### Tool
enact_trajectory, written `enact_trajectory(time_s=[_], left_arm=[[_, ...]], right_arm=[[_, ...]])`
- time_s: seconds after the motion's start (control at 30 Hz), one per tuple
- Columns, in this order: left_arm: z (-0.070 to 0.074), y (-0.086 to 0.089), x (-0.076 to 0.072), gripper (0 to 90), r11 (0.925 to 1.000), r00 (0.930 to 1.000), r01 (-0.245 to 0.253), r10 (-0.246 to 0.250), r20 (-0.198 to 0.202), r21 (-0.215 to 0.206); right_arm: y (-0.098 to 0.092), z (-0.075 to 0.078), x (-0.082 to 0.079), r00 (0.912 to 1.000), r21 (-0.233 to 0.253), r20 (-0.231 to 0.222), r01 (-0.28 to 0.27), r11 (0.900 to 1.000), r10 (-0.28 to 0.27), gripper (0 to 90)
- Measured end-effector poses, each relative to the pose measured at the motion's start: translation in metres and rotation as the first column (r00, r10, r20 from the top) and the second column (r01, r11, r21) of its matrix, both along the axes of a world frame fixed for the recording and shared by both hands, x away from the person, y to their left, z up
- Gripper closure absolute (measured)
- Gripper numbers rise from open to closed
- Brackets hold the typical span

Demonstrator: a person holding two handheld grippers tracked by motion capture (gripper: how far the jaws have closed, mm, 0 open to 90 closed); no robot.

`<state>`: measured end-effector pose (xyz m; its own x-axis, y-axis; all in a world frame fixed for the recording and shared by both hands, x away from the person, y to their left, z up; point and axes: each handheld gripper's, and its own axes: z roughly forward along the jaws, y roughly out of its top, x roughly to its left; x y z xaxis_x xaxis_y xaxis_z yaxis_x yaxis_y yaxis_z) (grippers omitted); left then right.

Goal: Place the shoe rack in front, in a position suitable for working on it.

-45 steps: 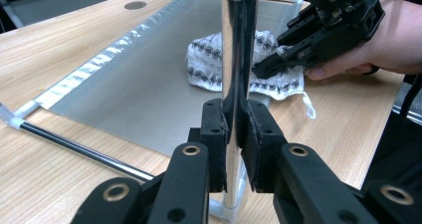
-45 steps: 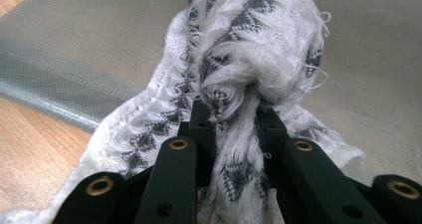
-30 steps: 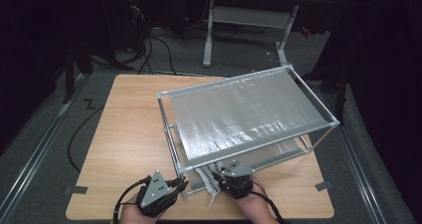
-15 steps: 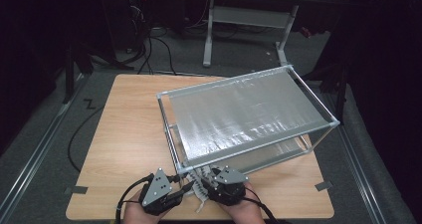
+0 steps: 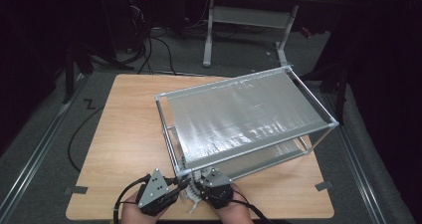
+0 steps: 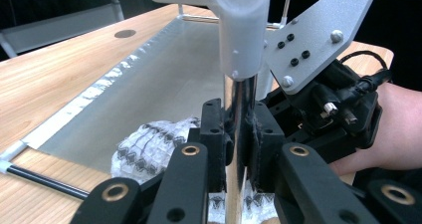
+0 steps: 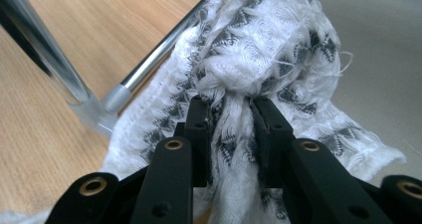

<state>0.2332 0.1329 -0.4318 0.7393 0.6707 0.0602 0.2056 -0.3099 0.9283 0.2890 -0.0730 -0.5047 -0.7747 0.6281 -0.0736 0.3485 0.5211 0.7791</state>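
Observation:
A chrome-framed rack [image 5: 244, 114] with grey fabric shelves stands on the wooden table [image 5: 129, 134]. My left gripper [image 5: 180, 180] is at its near left corner, shut on the upright chrome post [image 6: 240, 92] just under the white corner joint [image 6: 239, 30]; its jaws [image 6: 242, 129] clamp the tube. Right beside it, my right gripper [image 5: 200, 184] is shut on a white cloth with a black pattern [image 7: 268, 40], bunched between its fingers [image 7: 231, 119] at the lower shelf's edge. The cloth [image 5: 191, 198] spills onto the table by the post's foot [image 7: 94, 112].
The rack covers the table's right half; bare wood lies to the left. Grey tape marks [image 5: 75, 189] sit near the front corners. Beyond the table stand a desk frame [image 5: 249, 20] and floor cables [image 5: 149, 40]. The lower rail [image 7: 159, 50] runs beside the cloth.
My right gripper has moved left and toward the table's front edge with the cloth, closing in on the left gripper. The left gripper has stayed at the post.

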Motion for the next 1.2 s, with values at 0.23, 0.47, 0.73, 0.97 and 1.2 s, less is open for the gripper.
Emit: enact_trajectory(time_s=[0.23, 0.47, 0.73, 0.97, 1.2], left_arm=[[0.001, -0.001, 0.0, 79.7, 0.9999, 0.9999, -0.01, 0.01, -0.011, 0.002], [0.002, -0.001, 0.0, 79.7, 0.9999, 0.9998, -0.009, 0.009, -0.017, 0.01], [0.002, 0.002, -0.001, 79.7, 0.9999, 0.9997, -0.01, 0.01, -0.022, 0.009], [0.002, 0.002, -0.001, 79.8, 0.9999, 0.9996, -0.011, 0.011, -0.027, 0.001], [0.002, 0.002, -0.002, 79.8, 0.9999, 0.9995, -0.015, 0.015, -0.026, 0.005]], right_arm=[[-0.009, 0.0, 0.0, 0.9995, -0.021, 0.018, 0.025, 0.999, -0.025, 72.1], [-0.034, 0.001, 0.01, 0.9959, -0.037, 0.025, 0.088, 0.995, -0.087, 72.0], [-0.095, 0.002, 0.037, 0.9706, -0.056, 0.032, 0.24, 0.969, -0.239, 71.8], [-0.157, 0.002, 0.06, 0.9234, -0.048, 0.049, 0.383, 0.923, -0.381, 71.4], [-0.21, 0.003, 0.081, 0.8574, -0.038, 0.053, 0.514, 0.857, -0.512, 71.2]])
